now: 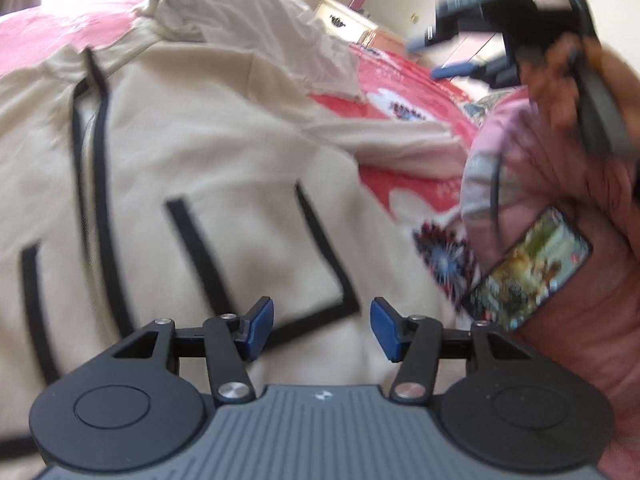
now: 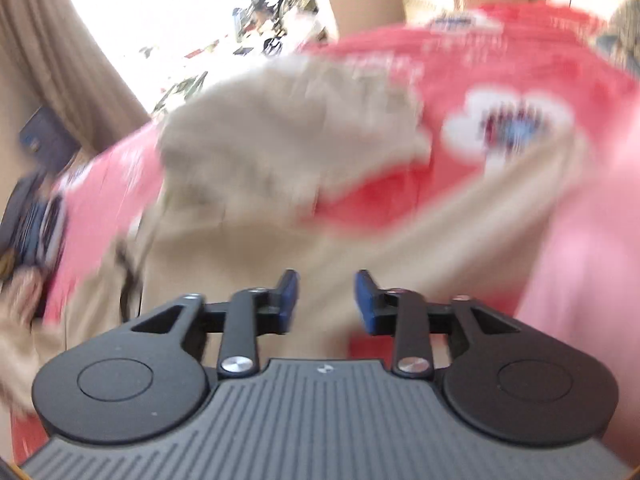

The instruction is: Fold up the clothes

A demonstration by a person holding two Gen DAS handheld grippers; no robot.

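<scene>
A cream-coloured cloth garment with black stripe trim (image 1: 192, 152) lies spread over a bed with a red flower-printed cover (image 1: 404, 76). The left claw (image 1: 322, 330) hovers just above the garment's lower part, its blue pads (image 1: 260, 328) parted and nothing between them. The right claw (image 2: 327, 302), seen in its own blurred view, is likewise released, with the garment (image 2: 280, 152) below it and no cloth in its gap. In the left view the right claw (image 1: 444, 54) is raised above the bed's far side, gripped by a hand (image 1: 560, 76) in a pink sleeve (image 1: 520, 168).
</scene>
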